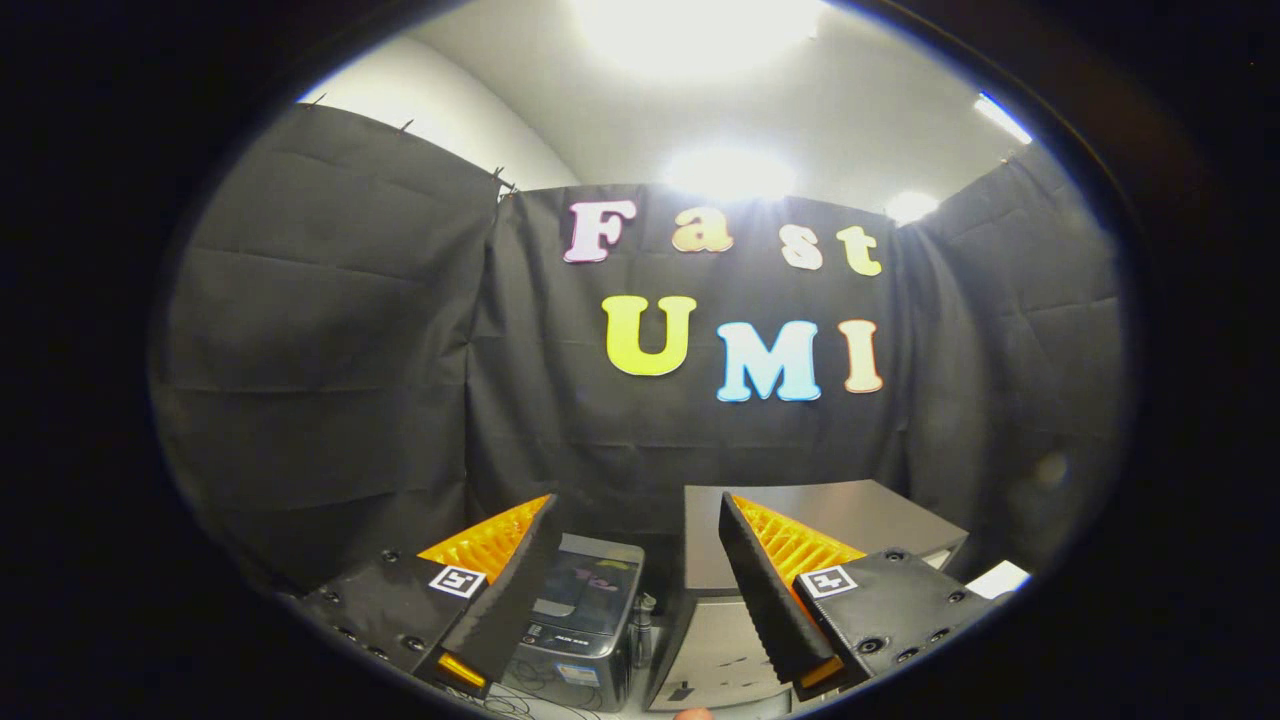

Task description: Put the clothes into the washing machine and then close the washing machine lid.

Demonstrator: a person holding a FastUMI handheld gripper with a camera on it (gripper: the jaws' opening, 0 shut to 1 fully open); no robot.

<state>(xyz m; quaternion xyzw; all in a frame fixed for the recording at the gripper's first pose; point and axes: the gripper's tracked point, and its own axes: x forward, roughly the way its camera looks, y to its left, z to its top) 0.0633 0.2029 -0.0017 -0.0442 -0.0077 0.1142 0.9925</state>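
Observation:
My gripper point(636, 520) is held high and stands open, nothing between its fingers. Below and beyond the left finger point(515, 590) sits a small grey washing machine point(585, 620) with a dark see-through lid lying flat on top; something pinkish shows faintly under the lid. I cannot tell where the clothes are.
To the right of the washing machine stands a taller grey box-like cabinet point(830, 510), partly behind the right finger point(765, 590). A small upright fitting point(643, 625) stands between machine and cabinet. Cables point(520, 700) lie in front of the machine. Black cloth walls close the booth behind.

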